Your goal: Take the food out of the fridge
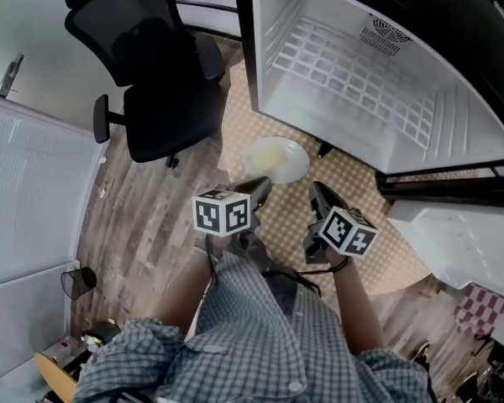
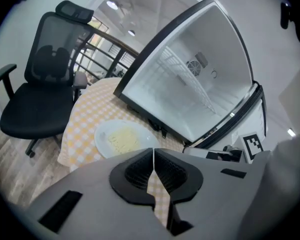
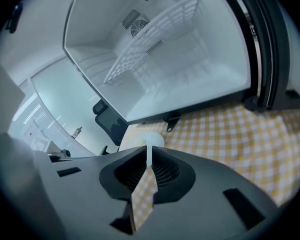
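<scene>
**Head view with both tool views.** The fridge (image 1: 454, 116) stands on the counter (image 1: 361, 187), which is covered by a yellow checked cloth. Its door (image 1: 475, 242) hangs open toward 4 o'clock. The interior is white and bare. The wire shelf (image 1: 353, 78) carries nothing, and no food shows in any part of the cavity that the views reach.

The plate (image 1: 298, 168), bearing a pale yellow food (image 1: 269, 155), rests on the cloth just outside the fridge's front edge, at 12 o'clock from the person.

The left tool (image 1: 260, 186) and the right tool (image 1: 320, 191) hang side by side over the counter at the plate's 6 o'clock, near it but apart from it. Each tool's jaws are drawn together to a hairline slit with nothing between them; only checked cloth shows through the gap.

An office chair (image 1: 151, 82) stands on the floor at 10 o'clock.

Judged from this layout, the task is essentially complete: the food is out of the fridge and set down, and both tools are empty. All that may remain is closing the door, if that is wanted.
</scene>
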Action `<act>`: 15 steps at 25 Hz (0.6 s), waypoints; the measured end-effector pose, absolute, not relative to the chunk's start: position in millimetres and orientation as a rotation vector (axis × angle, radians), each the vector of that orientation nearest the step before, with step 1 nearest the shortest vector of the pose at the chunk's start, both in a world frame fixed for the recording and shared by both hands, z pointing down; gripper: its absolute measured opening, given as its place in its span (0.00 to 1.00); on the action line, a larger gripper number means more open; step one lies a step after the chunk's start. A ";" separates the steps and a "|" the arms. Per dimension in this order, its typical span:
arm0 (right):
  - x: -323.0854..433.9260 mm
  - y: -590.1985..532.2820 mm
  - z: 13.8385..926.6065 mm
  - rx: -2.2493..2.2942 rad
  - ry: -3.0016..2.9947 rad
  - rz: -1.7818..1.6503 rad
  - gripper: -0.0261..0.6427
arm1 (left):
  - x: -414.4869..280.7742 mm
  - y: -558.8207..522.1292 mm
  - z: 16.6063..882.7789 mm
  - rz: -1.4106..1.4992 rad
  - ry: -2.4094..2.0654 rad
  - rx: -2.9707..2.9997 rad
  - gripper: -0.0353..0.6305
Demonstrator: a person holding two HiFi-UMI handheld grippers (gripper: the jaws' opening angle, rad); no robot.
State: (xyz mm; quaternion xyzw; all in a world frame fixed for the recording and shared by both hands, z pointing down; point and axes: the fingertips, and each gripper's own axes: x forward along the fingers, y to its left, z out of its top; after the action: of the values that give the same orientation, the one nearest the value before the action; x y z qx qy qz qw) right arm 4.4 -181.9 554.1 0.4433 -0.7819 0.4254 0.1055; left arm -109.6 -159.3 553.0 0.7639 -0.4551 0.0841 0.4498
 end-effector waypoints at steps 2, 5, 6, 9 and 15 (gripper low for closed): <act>14.2 -183.5 537.9 1.342 -2.344 1.187 0.07 | -99.6 -162.6 538.3 0.197 -1.102 1.947 0.07; 29.4 -180.3 519.6 1.396 -2.369 1.131 0.06 | -84.8 -165.7 515.9 0.186 -1.071 2.031 0.06; 33.9 -178.8 513.3 1.414 -2.376 1.115 0.06 | -80.7 -166.9 508.1 0.183 -1.065 2.060 0.06; 46.5 -173.3 494.1 1.463 -2.398 1.052 0.05 | -70.5 -170.6 485.6 0.195 -1.064 2.144 0.06; 61.1 -168.1 442.8 1.538 -2.469 0.733 0.05 | -60.3 -174.9 442.0 0.162 -1.079 2.265 0.06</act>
State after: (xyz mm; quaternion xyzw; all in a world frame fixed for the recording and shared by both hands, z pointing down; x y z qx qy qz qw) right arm 61.1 -168.1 442.8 0.5114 -0.8210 0.2439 0.0708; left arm -60.3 -174.9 442.0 0.8570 -0.4081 0.0611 0.3086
